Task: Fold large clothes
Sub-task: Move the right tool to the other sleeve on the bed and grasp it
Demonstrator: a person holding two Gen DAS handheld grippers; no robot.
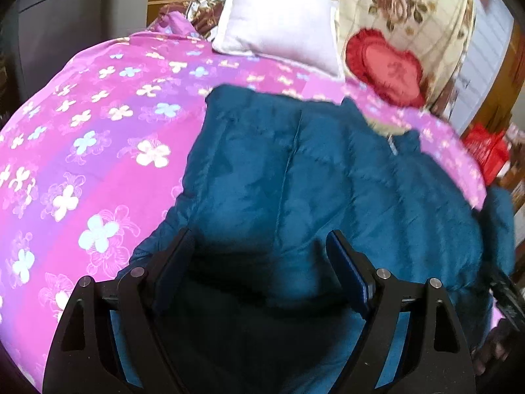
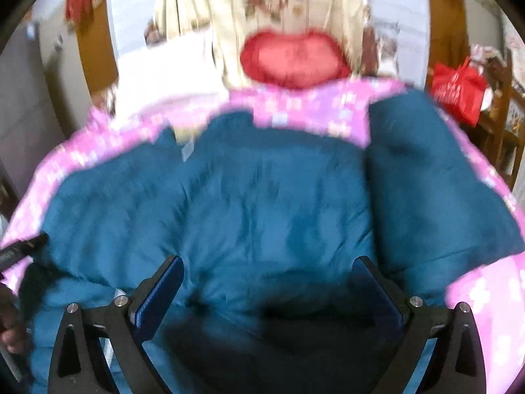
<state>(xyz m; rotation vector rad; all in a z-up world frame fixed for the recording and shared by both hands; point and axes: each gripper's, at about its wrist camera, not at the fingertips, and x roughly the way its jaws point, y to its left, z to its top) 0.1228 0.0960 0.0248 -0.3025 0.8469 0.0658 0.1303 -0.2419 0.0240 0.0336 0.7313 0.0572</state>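
Pink flowery bed [image 1: 98, 138], big blue coat [image 1: 295, 177] spread near its right edge, red heart pillow [image 1: 387, 69] at the head, left gripper [image 1: 262, 262] wide and holding nothing, right gripper [image 2: 269, 289] wide too

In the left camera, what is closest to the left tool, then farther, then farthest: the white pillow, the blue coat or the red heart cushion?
1. Blue coat: right under the open left tool, nearest.
2. Red heart cushion: beyond the coat, up on the right.
3. White pillow: at the head of the bed, left of the cushion, slightly farther. These last two are nearly level.
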